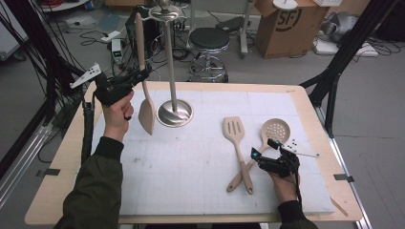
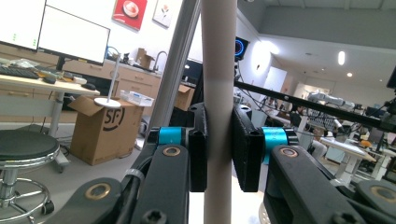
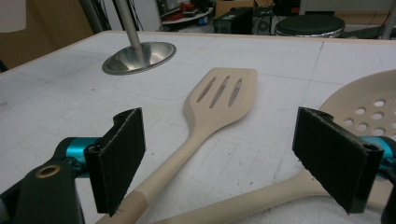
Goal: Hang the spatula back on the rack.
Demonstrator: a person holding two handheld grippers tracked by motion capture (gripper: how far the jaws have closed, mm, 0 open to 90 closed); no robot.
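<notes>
Hanging utensils on the steel rack: solid spatula aloft beside the pole, clenched in left hand-held gripper; slotted turner and skimmer still on counter; right hand-held gripper released over their handles.

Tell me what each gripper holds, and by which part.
The left gripper is shut on the spatula, gripping its handle partway up, blade hanging down beside the stand. The right gripper is open and holds nothing.

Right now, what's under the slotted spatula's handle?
The skimmer handle crosses under the slotted spatula handle near its end, both lying on the mat. The crossing itself sits low by the right gripper, partly covered.
</notes>
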